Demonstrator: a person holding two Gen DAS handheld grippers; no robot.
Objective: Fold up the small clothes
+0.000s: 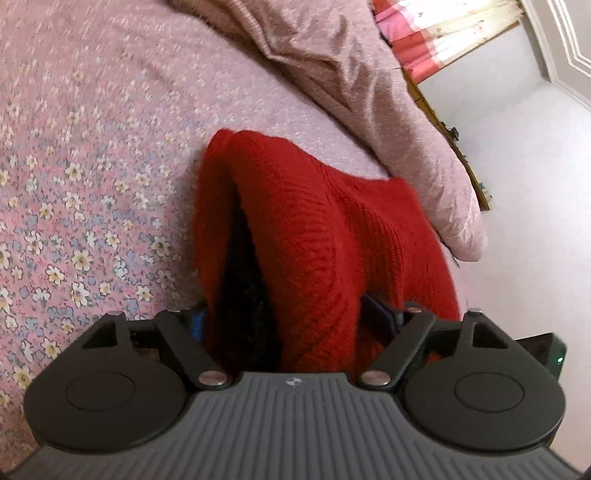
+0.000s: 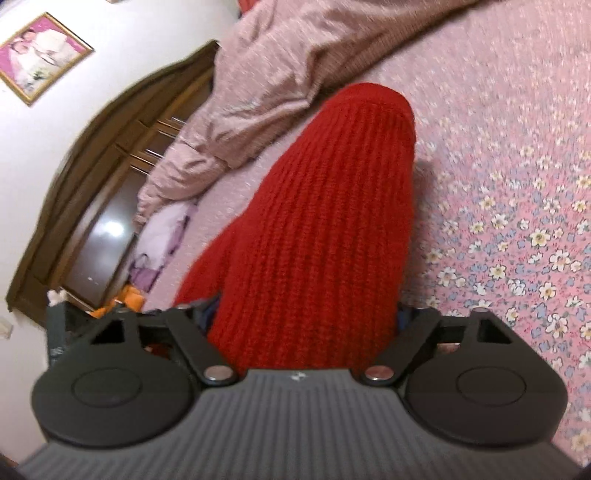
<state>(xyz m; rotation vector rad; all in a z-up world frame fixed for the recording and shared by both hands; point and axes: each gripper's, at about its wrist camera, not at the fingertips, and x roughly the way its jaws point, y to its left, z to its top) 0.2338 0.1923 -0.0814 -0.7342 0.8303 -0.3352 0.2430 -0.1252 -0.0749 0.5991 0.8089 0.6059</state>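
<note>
A red knitted garment (image 1: 317,236) hangs from my left gripper (image 1: 284,317), which is shut on its edge; the cloth covers the fingertips and a dark inner fold shows on the left. The same red knit (image 2: 325,221) drapes from my right gripper (image 2: 306,317), also shut on it, with the fingers hidden by the cloth. Both grippers hold the garment lifted above a pink floral bedsheet (image 1: 74,184); its far end trails toward the bed.
A crumpled pink quilt (image 1: 351,74) lies behind the garment and also shows in the right wrist view (image 2: 295,55). A dark wooden cabinet (image 2: 103,184) and a framed picture (image 2: 40,55) are at left. A white floor (image 1: 535,184) and curtains (image 1: 424,33) are at right.
</note>
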